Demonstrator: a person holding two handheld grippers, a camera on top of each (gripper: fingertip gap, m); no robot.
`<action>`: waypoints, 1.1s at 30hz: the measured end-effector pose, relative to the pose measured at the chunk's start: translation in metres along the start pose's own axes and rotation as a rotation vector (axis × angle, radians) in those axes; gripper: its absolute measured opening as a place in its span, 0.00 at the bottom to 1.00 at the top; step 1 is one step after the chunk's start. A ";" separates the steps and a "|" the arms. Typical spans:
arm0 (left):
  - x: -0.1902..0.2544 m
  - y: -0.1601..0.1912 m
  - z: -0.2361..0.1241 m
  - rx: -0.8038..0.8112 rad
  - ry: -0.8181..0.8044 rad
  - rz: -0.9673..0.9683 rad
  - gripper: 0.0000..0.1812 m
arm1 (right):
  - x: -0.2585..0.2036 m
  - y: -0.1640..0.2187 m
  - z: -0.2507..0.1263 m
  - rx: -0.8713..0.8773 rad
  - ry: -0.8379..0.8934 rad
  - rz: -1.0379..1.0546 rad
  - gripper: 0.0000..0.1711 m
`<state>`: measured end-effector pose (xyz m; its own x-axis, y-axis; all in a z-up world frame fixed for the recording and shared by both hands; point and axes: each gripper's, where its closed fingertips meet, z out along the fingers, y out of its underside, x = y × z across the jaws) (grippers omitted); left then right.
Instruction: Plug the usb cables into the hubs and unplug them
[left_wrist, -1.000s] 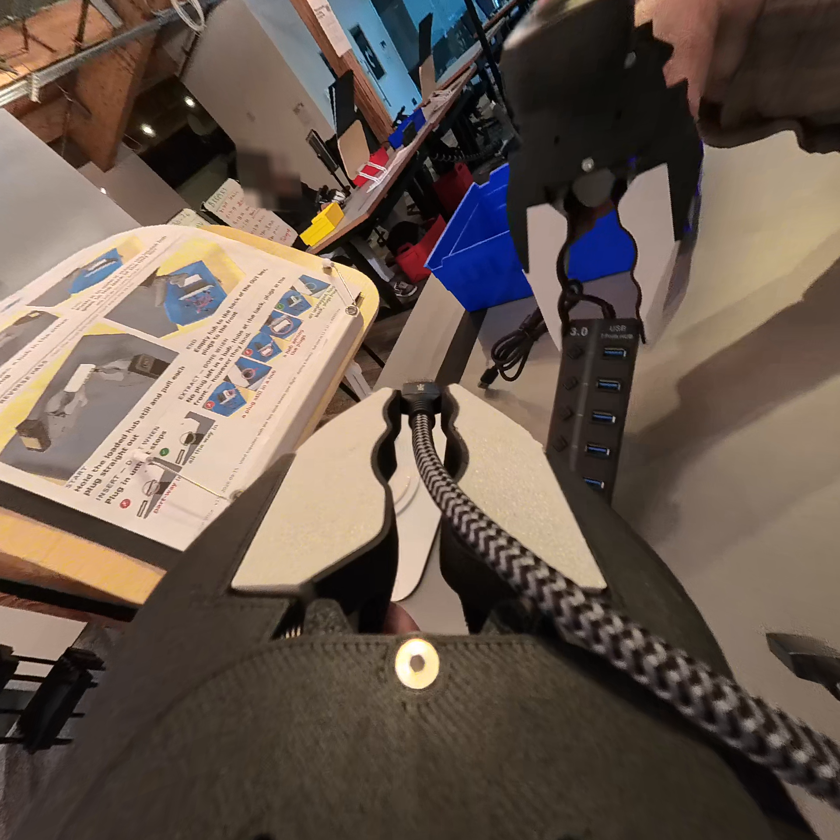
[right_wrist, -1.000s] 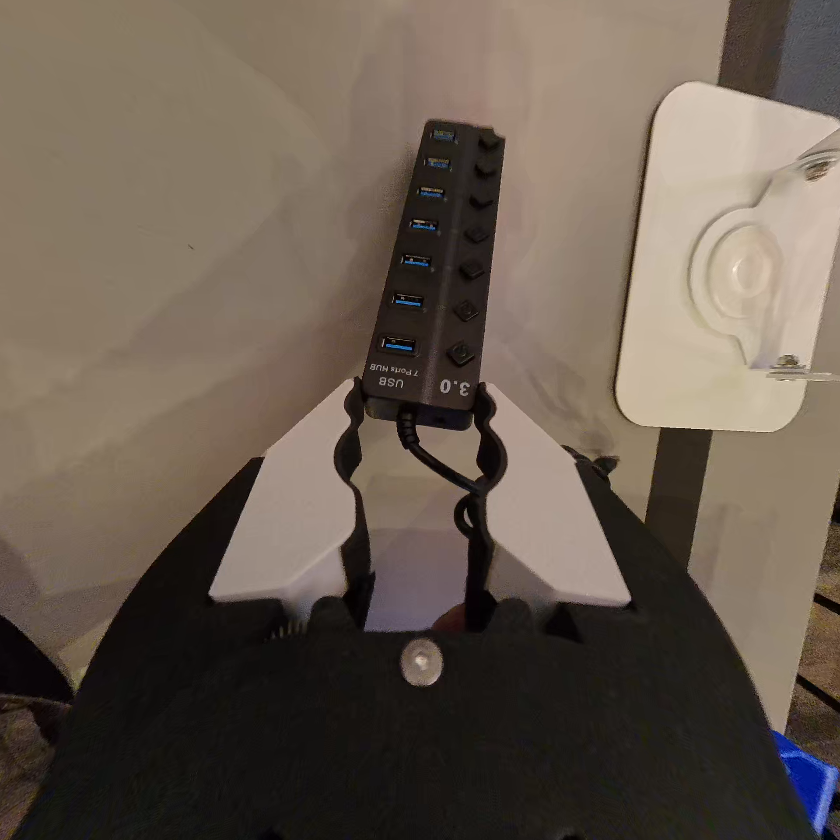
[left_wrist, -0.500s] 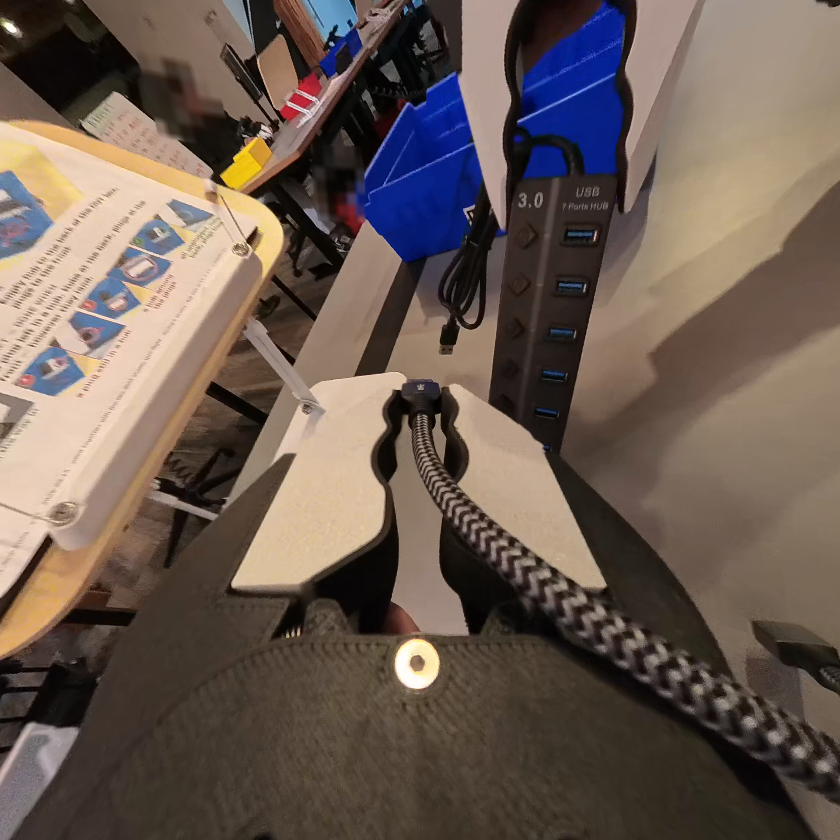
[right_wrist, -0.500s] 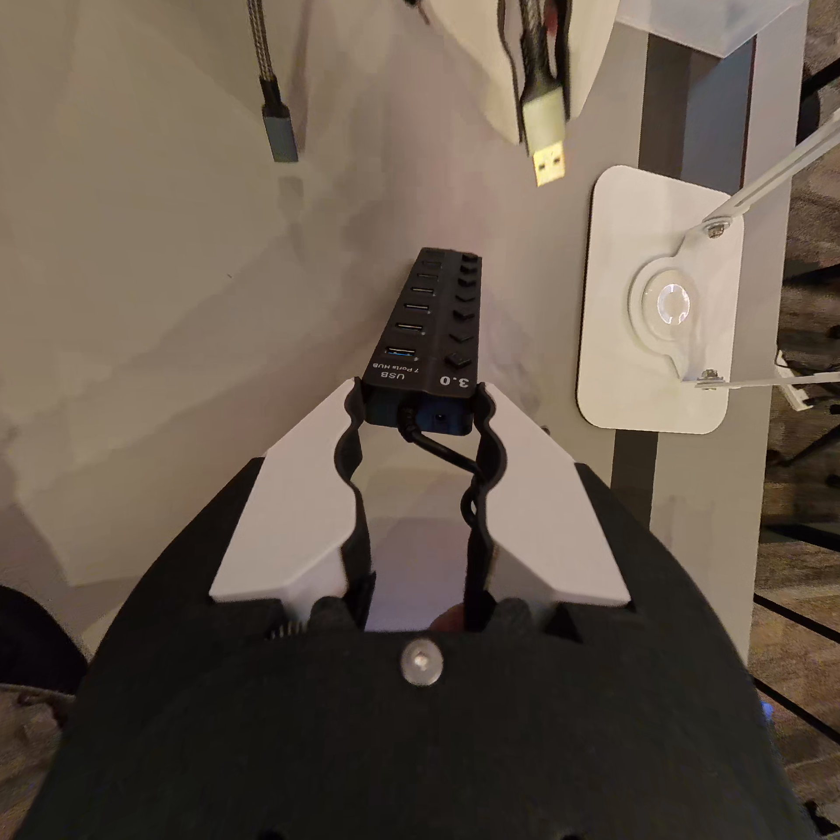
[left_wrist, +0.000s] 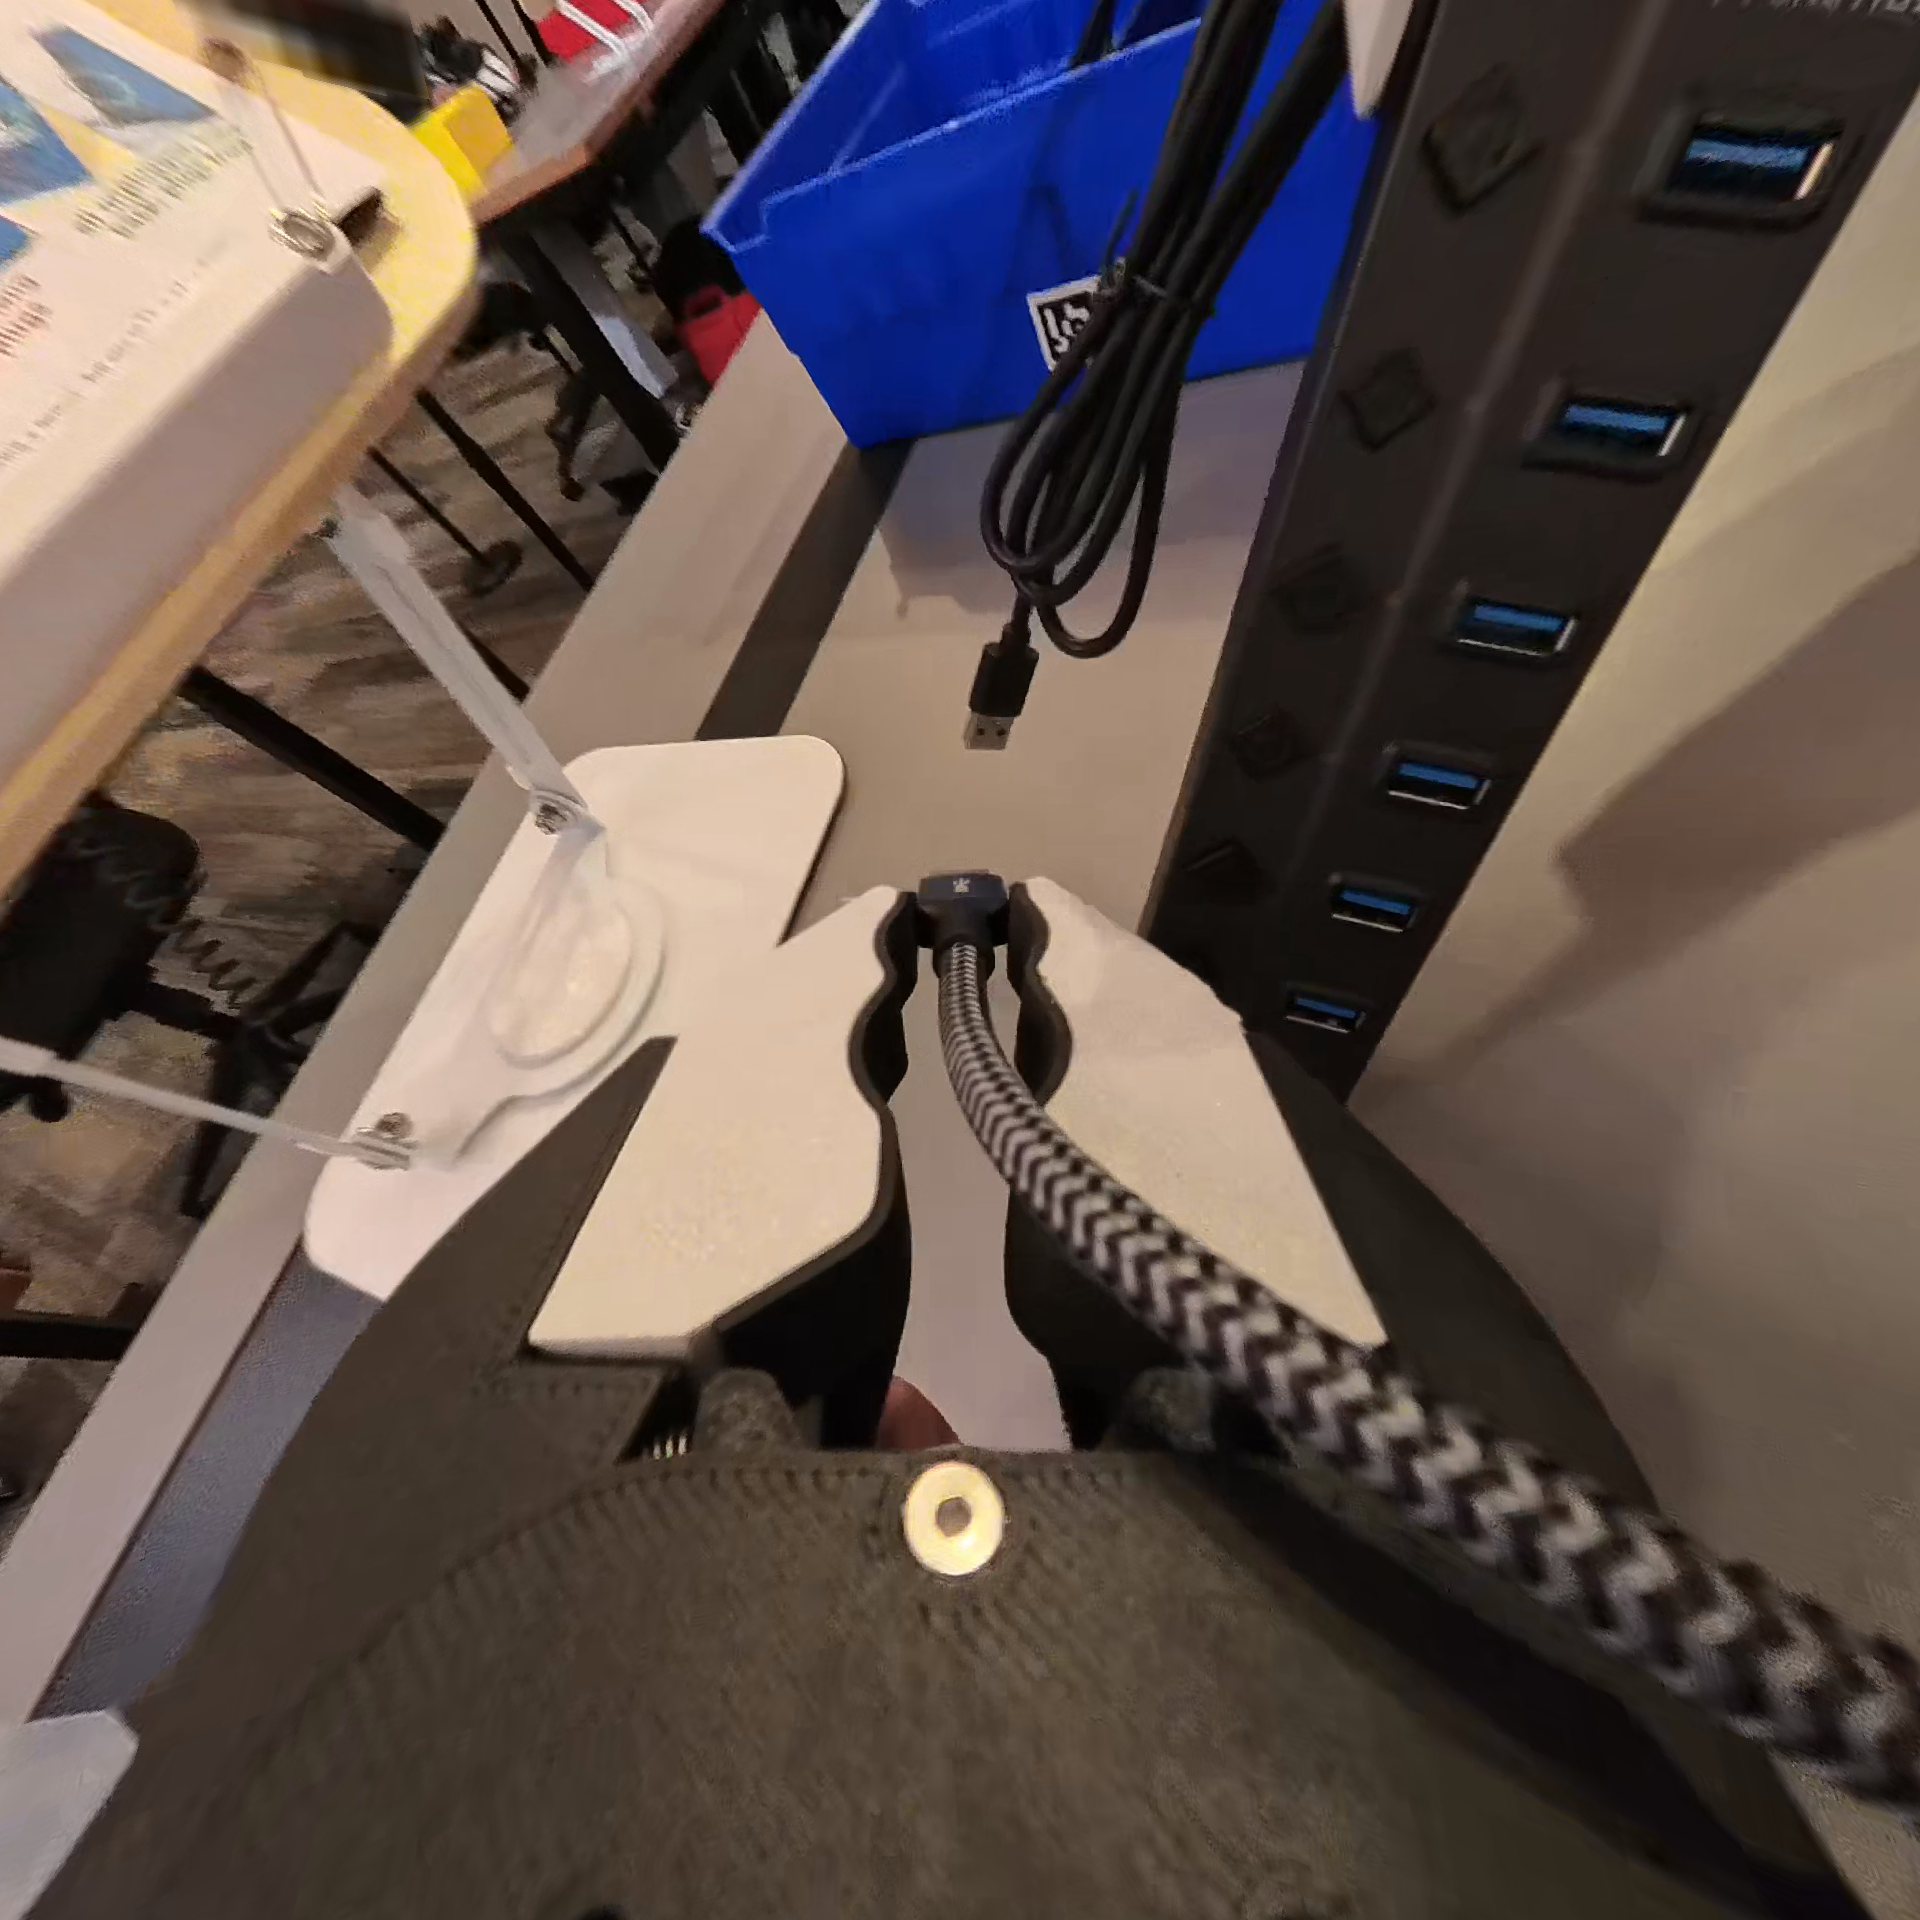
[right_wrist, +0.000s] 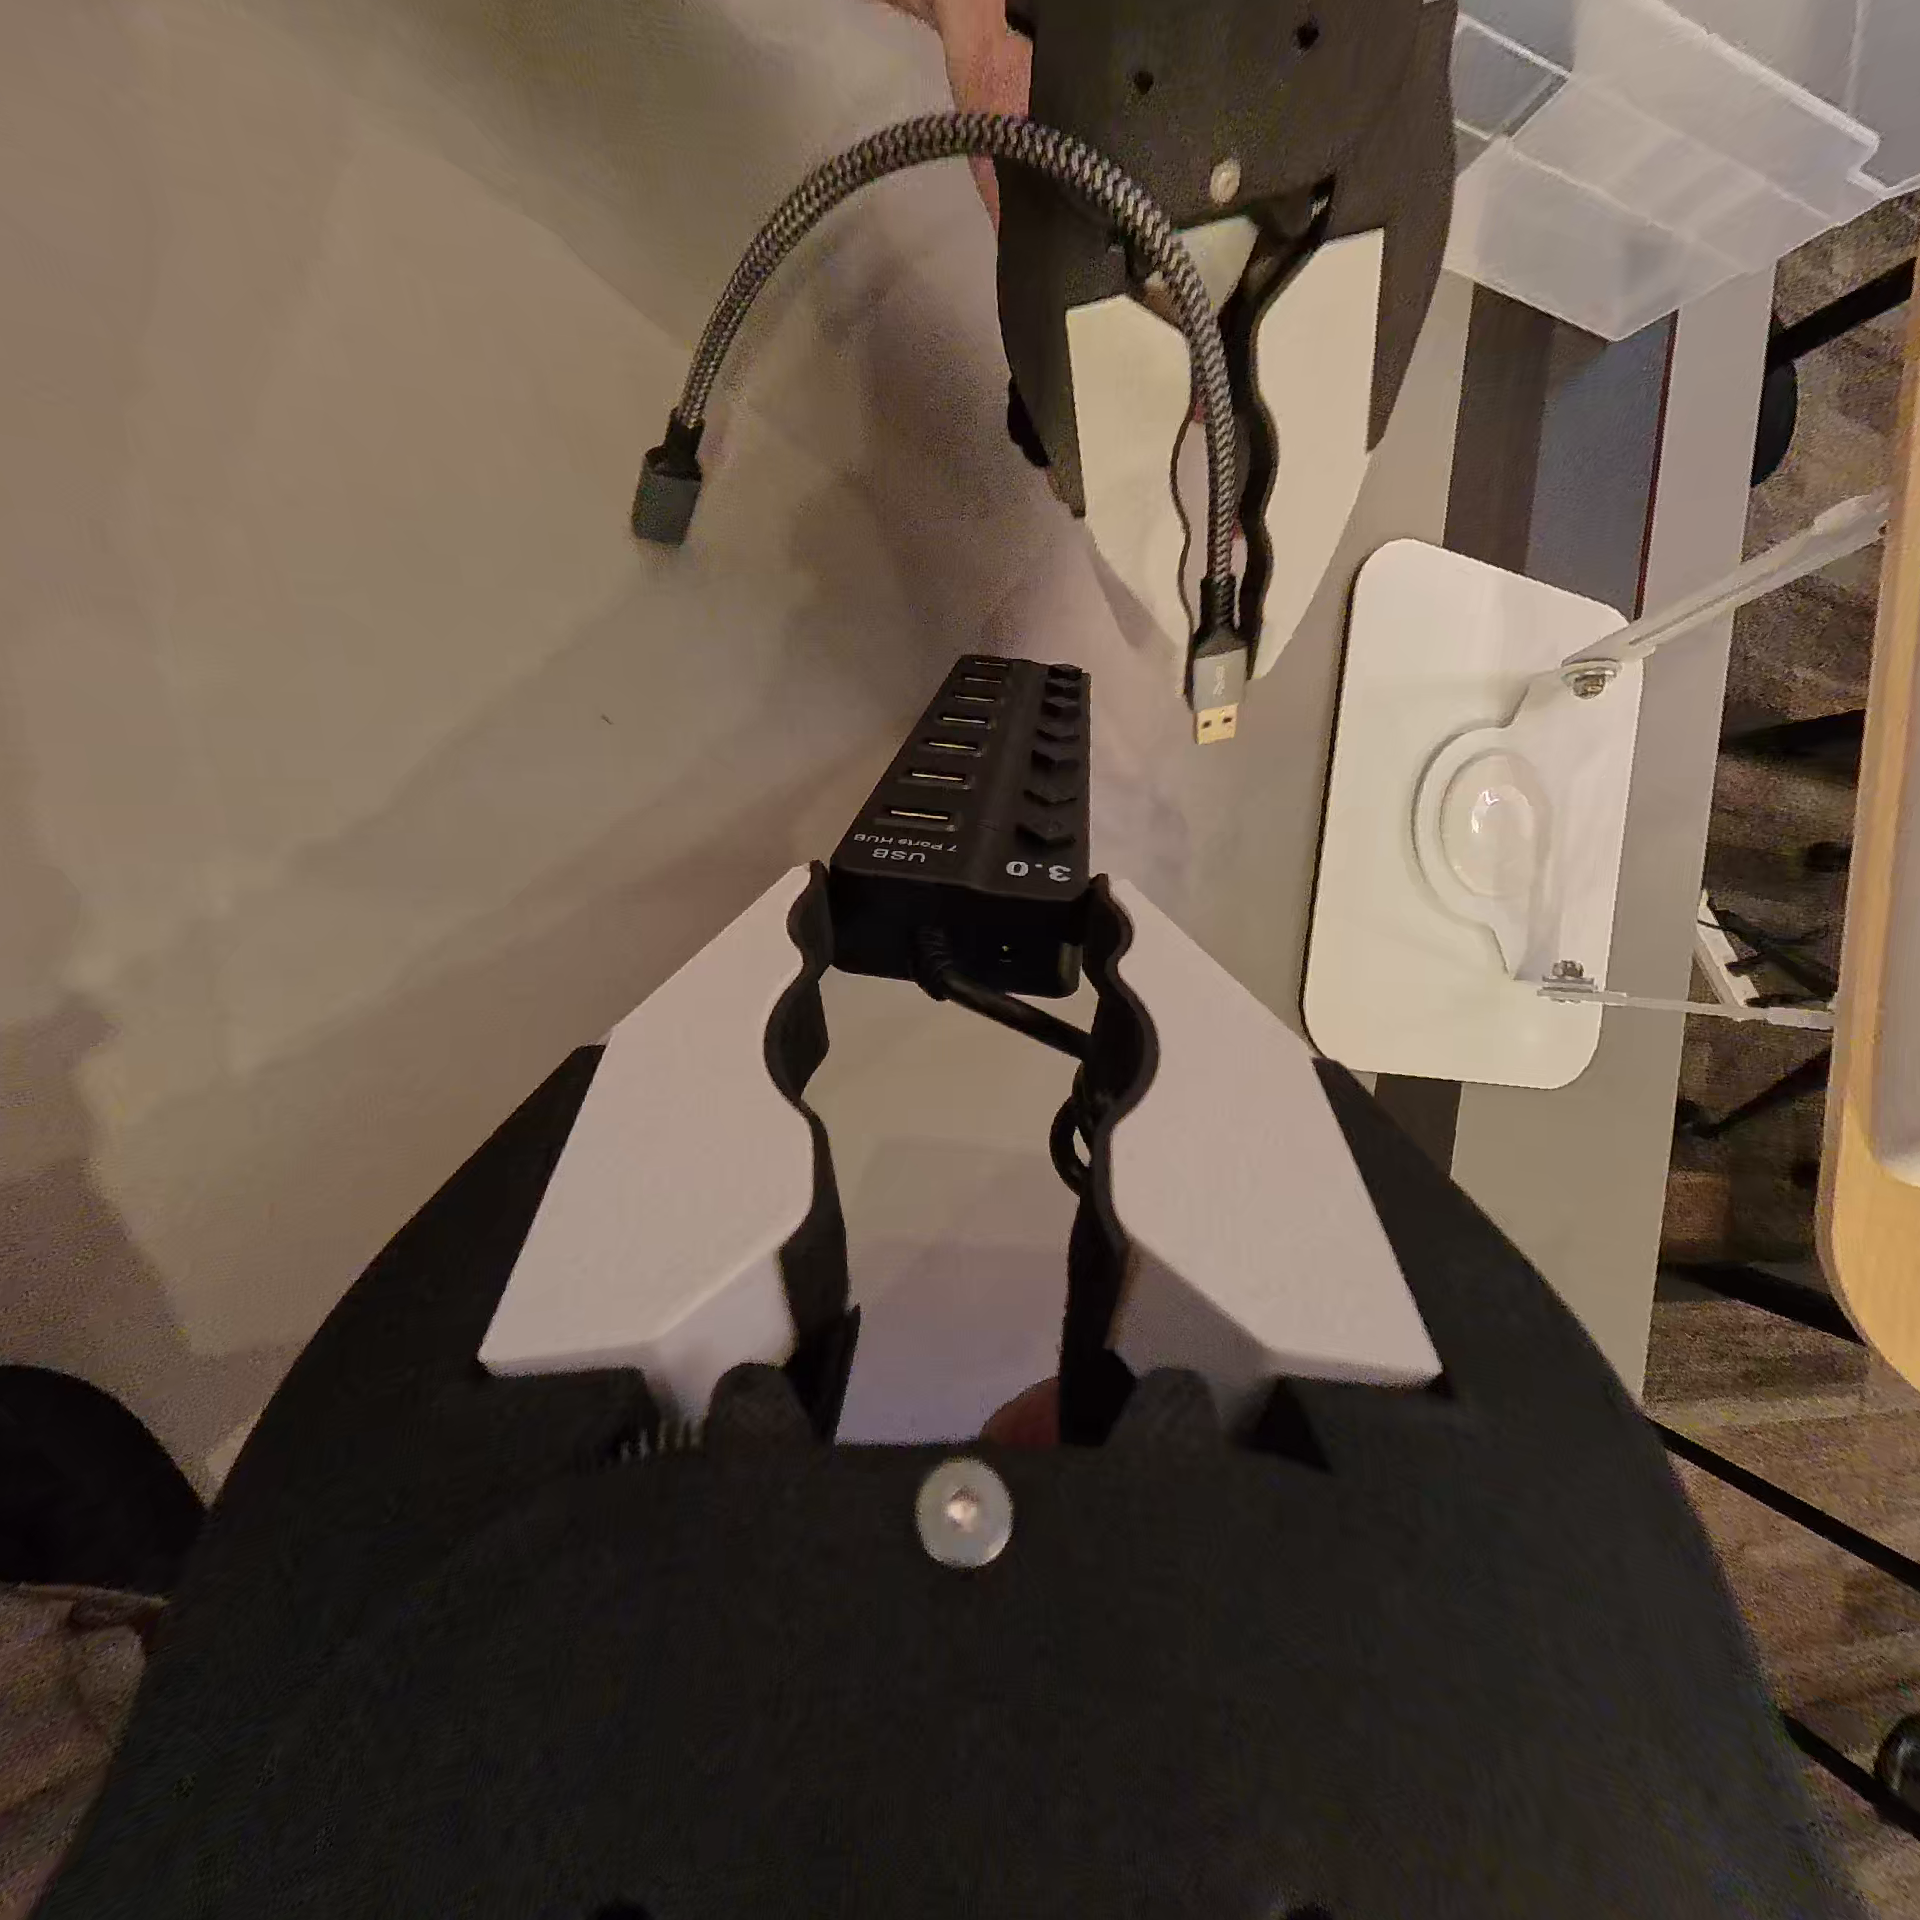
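- The left tongs (left_wrist: 962, 902) are clamped on the plug housing of a black-and-white braided USB cable (left_wrist: 1195, 1236); the cable runs back between the fingers and off the lower right edge of the left wrist view.
- In the right wrist view the same left tongs (right_wrist: 1231, 649) hang from above with the cable's metal plug (right_wrist: 1216, 717) pointing down, in the air just beside the far end of the hub and not in any port.
- The cable's other end, a grey connector (right_wrist: 665, 499), dangles free on a curved loop to the left.
- The right tongs (right_wrist: 961, 914) grip the near end of a black multi-port USB hub (right_wrist: 987, 790), one finger on each side, holding it so that it stretches away from the camera.
- From the left wrist view the hub (left_wrist: 1455, 582) stands as a tall dark bar at right, a column of blue-lined ports (left_wrist: 1512, 629) and a row of diamond buttons facing the camera; every port seen is empty.
- The hub's own thin black cord (left_wrist: 1091, 468) hangs in a bundled loop, its plug just above the grey worktop (left_wrist: 1662, 1039).
- A white plate with a clear suction mount (left_wrist: 582, 966) sits on the worktop edge left of the left tongs.
- Blue bins (left_wrist: 935, 229) stand farther back on the worktop.
- A wooden board carrying a printed sheet (left_wrist: 156, 312) is at upper left, off the worktop.
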<state>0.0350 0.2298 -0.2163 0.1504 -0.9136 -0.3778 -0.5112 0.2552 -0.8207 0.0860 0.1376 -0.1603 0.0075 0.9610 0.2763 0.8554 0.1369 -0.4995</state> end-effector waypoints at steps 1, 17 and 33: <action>0.003 0.002 0.002 -0.004 0.017 -0.006 0.09 | 0.000 -0.001 0.001 0.000 0.000 0.002 0.27; 0.010 0.013 0.012 -0.026 0.044 -0.065 0.09 | 0.012 -0.007 0.008 0.072 -0.004 0.087 0.27; 0.017 0.028 0.018 -0.099 0.050 -0.026 0.09 | 0.027 0.019 0.034 0.008 0.026 0.169 0.11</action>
<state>0.0379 0.2274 -0.2535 0.1233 -0.9349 -0.3328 -0.5890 0.2010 -0.7828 0.0847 0.1742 -0.1907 0.1650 0.9639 0.2089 0.8364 -0.0245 -0.5476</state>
